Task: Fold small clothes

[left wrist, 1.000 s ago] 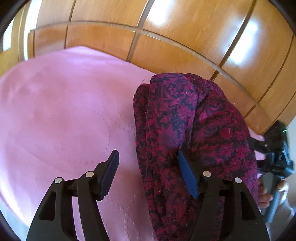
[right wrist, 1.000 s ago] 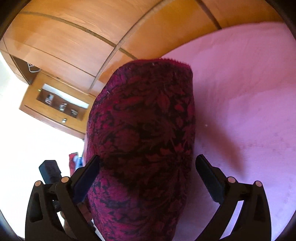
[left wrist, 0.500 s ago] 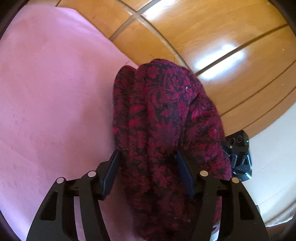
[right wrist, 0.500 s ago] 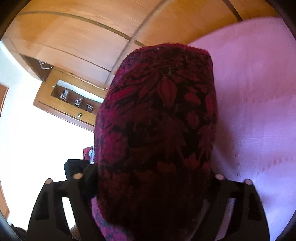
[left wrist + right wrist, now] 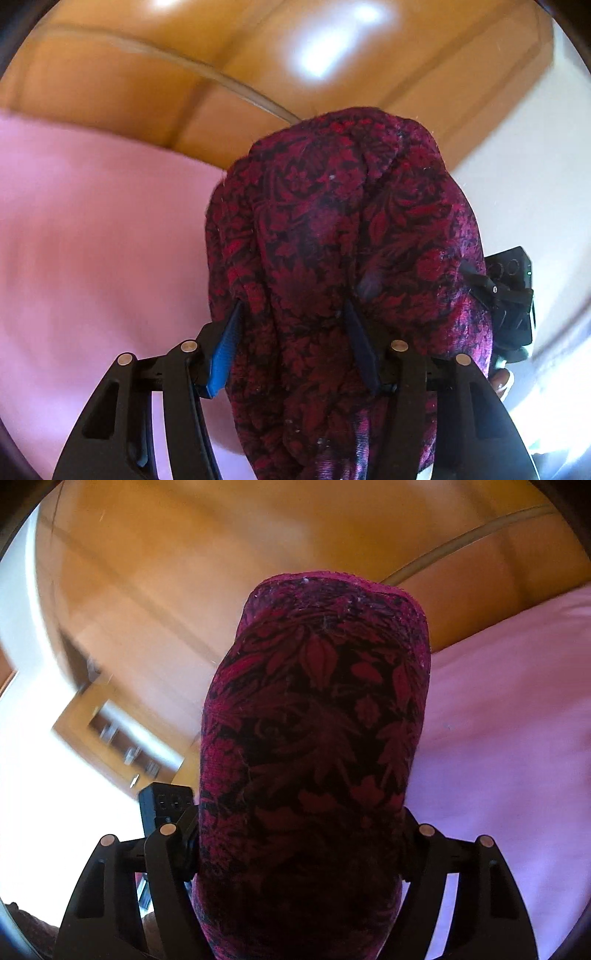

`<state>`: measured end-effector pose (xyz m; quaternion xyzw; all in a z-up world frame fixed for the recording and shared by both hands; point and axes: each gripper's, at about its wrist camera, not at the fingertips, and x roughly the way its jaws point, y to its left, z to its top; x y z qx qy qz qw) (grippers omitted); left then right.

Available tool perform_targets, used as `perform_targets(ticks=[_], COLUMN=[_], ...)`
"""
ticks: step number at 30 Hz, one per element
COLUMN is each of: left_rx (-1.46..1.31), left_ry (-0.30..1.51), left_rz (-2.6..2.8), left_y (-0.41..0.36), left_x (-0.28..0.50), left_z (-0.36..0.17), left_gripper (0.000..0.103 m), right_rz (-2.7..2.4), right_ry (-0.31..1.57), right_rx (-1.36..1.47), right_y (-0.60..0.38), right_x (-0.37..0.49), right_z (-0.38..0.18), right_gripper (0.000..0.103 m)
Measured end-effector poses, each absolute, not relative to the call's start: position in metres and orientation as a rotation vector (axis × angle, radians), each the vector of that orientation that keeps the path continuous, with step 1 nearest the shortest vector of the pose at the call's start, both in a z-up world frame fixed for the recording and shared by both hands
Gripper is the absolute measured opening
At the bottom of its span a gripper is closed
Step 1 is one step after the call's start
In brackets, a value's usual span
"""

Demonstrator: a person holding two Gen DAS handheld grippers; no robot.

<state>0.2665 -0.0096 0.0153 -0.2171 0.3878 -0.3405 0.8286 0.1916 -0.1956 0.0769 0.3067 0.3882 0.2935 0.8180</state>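
Both claws now pinch the cloth, where a second ago they stood wide apart around it.

From the left wrist, the left claw has drawn its fingers in on a thick fold of the dark red floral cloth; the blue pad presses the fold's 9 o'clock side and the other pad is sunk into it at 3 o'clock. The cloth bulges up from between the pads toward 12 o'clock and spills past the right finger. Pink bedding, once filling the view, sits lower at 9 o'clock; wooden panels fill the top. The right claw's body shows at 3 o'clock, against the cloth's edge.

From the right wrist, the right claw is clamped on the cloth, which hides both pads and rises toward 12 o'clock. Half a second ago it looked much the same. The left claw's body peeks at 9 o'clock; bedding lies at 3 o'clock, panels above.
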Motion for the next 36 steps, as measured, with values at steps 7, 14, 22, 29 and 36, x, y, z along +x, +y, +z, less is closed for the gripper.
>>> perform_targets(ticks=[7,14,22,29,36], left_rx=[-0.069,0.117,0.052,0.042,0.004], left_ry=[0.948,0.906,0.888,0.901,0.894], left_rz=[-0.691,-0.566,-0.512,-0.422,-0.367], left_y=[-0.167,-0.199,-0.187,-0.183,-0.176], left_x=[0.316,0.309,0.283,0.278,0.268], left_z=[0.017,0.006,0.004,0.003,-0.005], left_gripper=[0.042,0.042,0.042,0.042,0.042], right_rz=[0.295,0.151,0.026,-0.019,-0.061], right_ry=[0.827,0.866,0.726,0.919,0.892], right_rx=[0.706,0.79,0.525,0.304,0.119], right_y=[-0.306,-0.336,-0.315,-0.255,-0.234], right_x=[0.175,0.154,0.124,0.186,0.179], right_z=[0.048,0.007,0.095,0.076,0.052], right_gripper=[0.074,0.091,0.061,0.053,0.057])
